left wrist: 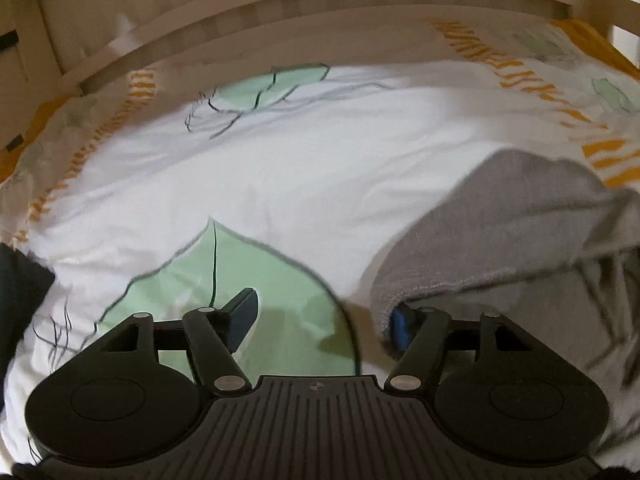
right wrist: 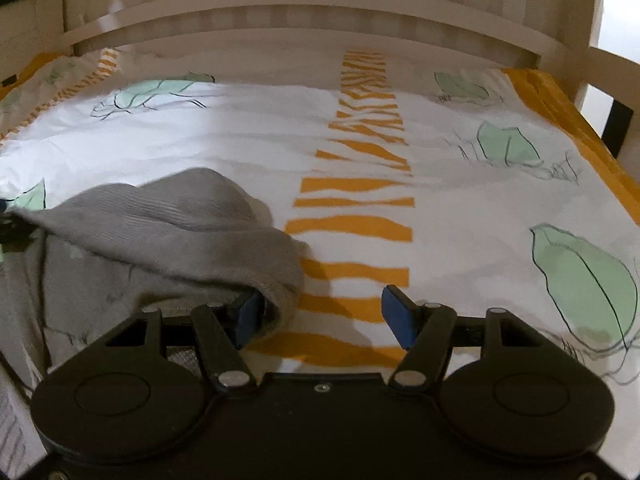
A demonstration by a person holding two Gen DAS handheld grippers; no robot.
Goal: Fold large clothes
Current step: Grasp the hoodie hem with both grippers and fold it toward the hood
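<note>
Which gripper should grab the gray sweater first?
Probably either: both are open with one finger at its hem. The left gripper is at one corner of the gray sweater, the right gripper at the other. Neither clearly leads.

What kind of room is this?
Probably a bedroom: a printed bedsheet with green leaves and orange stripes covers a mattress, a pale wooden bed frame runs behind it, and a grey garment lies on top.
</note>
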